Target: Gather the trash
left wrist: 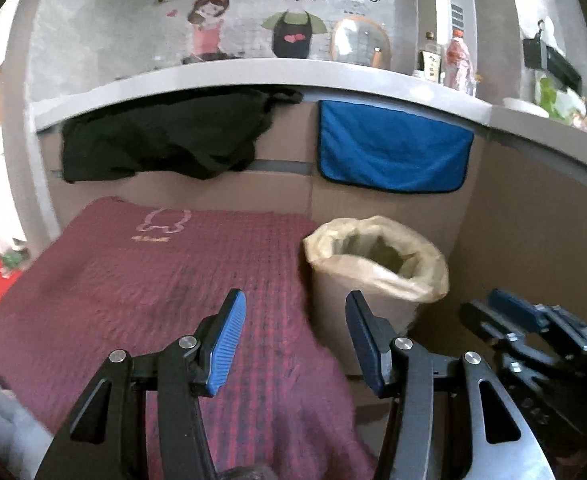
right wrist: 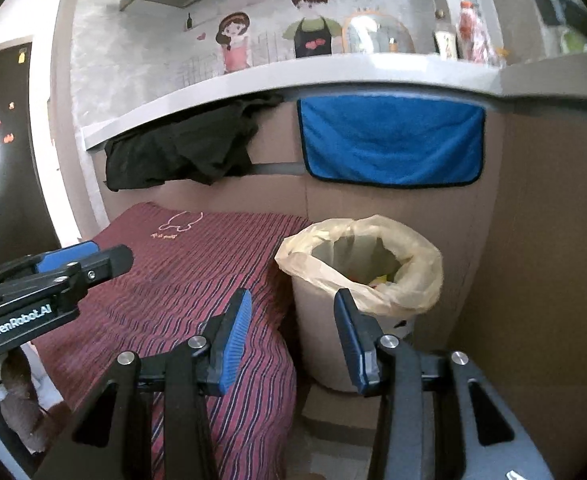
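A pale trash bin lined with a yellowish plastic bag (left wrist: 377, 264) stands on the floor next to a maroon striped mat (left wrist: 165, 280). It also shows in the right wrist view (right wrist: 357, 268), with some colourful trash at its bottom (right wrist: 385, 280). My left gripper (left wrist: 295, 340) is open and empty, above the mat's right edge, short of the bin. My right gripper (right wrist: 291, 340) is open and empty, in front of the bin's left side. The right gripper shows in the left wrist view (left wrist: 533, 328) and the left gripper in the right wrist view (right wrist: 53, 276).
A grey counter (left wrist: 253, 76) runs above, with a black cloth (left wrist: 165, 136) and a blue towel (left wrist: 393, 148) hanging from it. Bottles (left wrist: 457, 60) and a round mirror (left wrist: 359, 42) stand on the counter. Brown cabinet panels (right wrist: 553, 260) close the corner behind the bin.
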